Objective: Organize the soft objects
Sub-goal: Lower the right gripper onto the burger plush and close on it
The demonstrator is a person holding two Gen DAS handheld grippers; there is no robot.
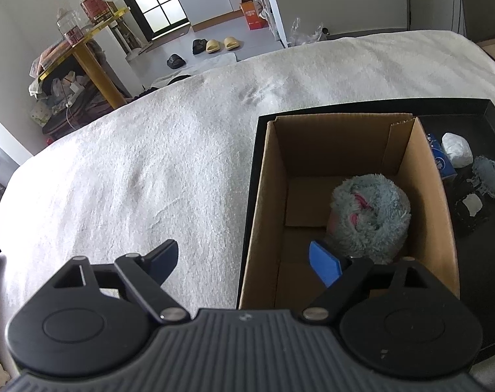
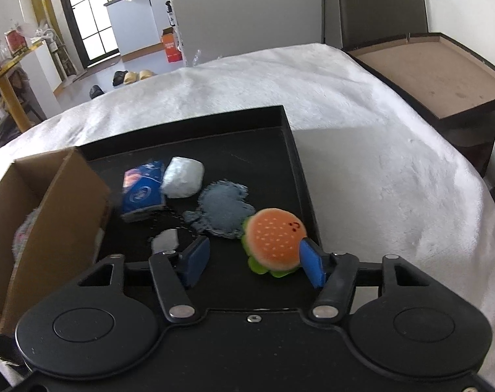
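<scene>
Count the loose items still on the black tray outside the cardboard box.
5, all right of the cardboard box: blue tissue pack, white bundle, grey fuzzy patch, burger plush, small white piece. The box may hide others.

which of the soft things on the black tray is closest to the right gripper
The burger plush, orange bun with green lettuce edge. It lies partly between the open right gripper's fingers, while the grey-blue fuzzy piece, white bundle and blue tissue pack sit farther back.

Both wrist views look down close, sharing the black tray (image 1: 371,106) (image 2: 188,121) and cardboard box (image 1: 267,202) (image 2: 51,202).
</scene>
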